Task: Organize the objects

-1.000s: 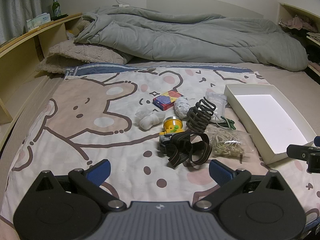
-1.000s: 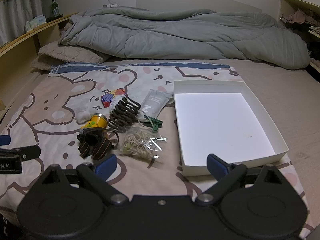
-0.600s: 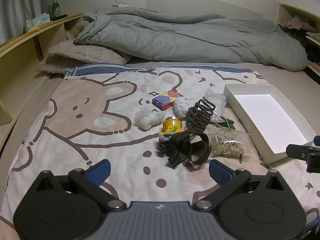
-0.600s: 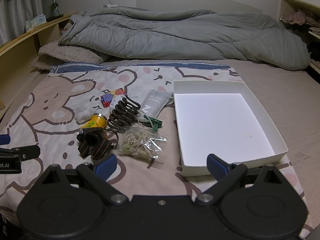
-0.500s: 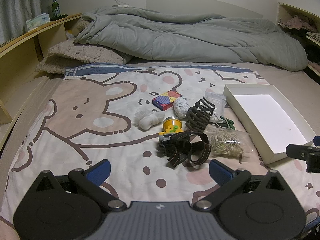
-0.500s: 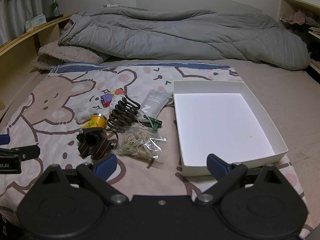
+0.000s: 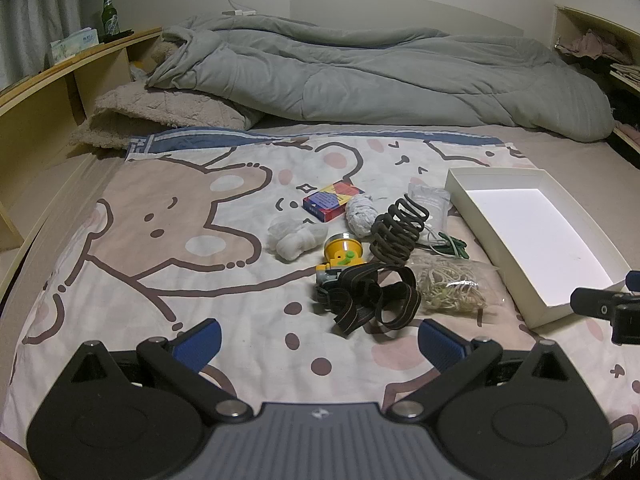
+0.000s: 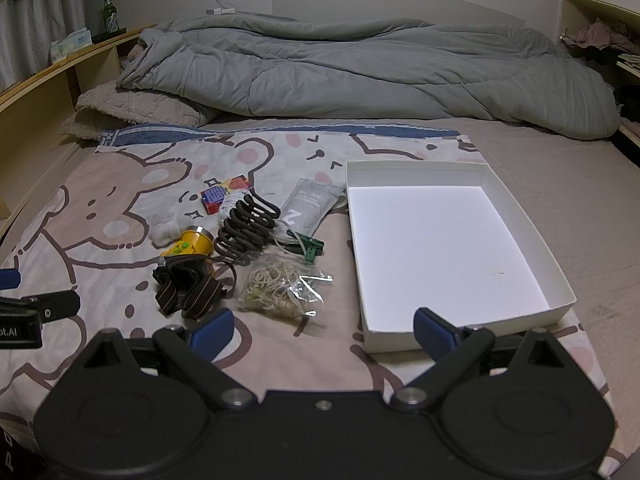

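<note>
A pile of small objects lies on the bear-print sheet: a yellow headlamp (image 7: 343,254) with a black strap (image 7: 370,298), a dark coiled clip (image 7: 398,228), a bag of rubber bands (image 7: 450,288), a red-blue card box (image 7: 332,200), white cloth bundles (image 7: 296,238), a grey pouch (image 8: 310,204) and a green peg (image 8: 310,246). An empty white box (image 8: 556,256) sits to their right. My left gripper (image 7: 318,340) is open and empty, short of the strap. My right gripper (image 8: 322,330) is open and empty, before the box's near left corner.
A rumpled grey duvet (image 7: 360,76) and a beige blanket (image 7: 160,116) lie across the far end of the bed. A wooden shelf (image 7: 48,92) with a green bottle (image 7: 108,18) runs along the left. Shelves stand at the far right (image 8: 592,20).
</note>
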A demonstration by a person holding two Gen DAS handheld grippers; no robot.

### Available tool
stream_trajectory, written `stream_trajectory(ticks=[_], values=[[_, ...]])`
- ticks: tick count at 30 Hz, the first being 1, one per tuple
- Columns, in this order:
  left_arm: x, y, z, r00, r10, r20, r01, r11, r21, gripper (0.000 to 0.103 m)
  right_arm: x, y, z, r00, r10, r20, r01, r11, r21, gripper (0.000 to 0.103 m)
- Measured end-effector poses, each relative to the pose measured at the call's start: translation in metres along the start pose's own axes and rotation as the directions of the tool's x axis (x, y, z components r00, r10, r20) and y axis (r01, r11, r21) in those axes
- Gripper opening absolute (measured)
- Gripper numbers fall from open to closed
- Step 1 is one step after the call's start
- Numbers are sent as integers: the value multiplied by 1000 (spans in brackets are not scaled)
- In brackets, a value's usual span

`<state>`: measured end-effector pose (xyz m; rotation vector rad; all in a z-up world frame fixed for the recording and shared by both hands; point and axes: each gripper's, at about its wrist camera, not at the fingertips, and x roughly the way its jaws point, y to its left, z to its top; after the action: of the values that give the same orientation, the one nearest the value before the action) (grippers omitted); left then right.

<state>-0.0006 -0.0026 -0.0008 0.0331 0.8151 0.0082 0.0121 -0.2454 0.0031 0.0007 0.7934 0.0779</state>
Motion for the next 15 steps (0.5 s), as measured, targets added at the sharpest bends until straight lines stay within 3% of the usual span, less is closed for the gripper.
stream_trajectory(ticks=[15], values=[[0,-2,0,1000,-2,0,2,1000,0,103,0,-1,0,1000,0,0,0,1000,-1,97]])
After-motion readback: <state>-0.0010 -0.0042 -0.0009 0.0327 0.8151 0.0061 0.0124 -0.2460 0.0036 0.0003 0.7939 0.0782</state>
